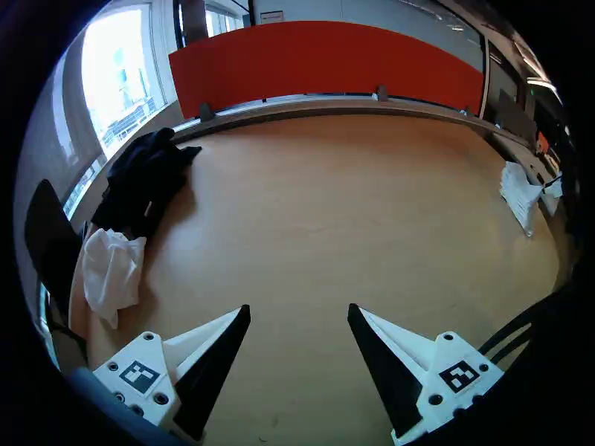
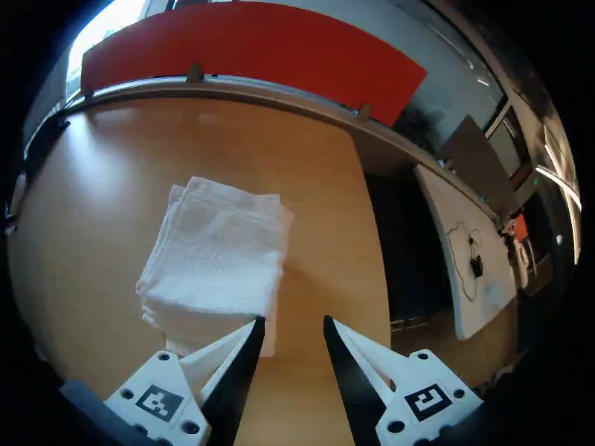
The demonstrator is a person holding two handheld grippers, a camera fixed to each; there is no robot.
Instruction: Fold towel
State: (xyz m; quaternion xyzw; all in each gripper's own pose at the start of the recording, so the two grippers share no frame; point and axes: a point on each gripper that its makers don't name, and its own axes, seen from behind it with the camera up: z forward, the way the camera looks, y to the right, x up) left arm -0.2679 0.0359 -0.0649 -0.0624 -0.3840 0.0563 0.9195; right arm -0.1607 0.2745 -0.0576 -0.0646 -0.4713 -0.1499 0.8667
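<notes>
The left gripper [image 1: 297,308] and the right gripper [image 2: 293,318] are each built of two white fingers [image 1: 186,346] tapered to points and faced with black pads [image 1: 216,364] on the inner side. A black-and-white square marker [image 1: 140,374] is borne on each finger's base, with dark screw holes [image 1: 149,336] dotted around it. Black cables [image 1: 513,334] are seen just beside one marker of the left gripper, and a blue-grey housing edge [image 1: 89,383] just beside the other.

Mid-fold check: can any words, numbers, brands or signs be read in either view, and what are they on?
No text can be read.
Square markers on the left gripper and right gripper: black-and-white patterns, not words.
Wall sign above the red panel: too small to read.
Towel: plain white, no print.
</notes>
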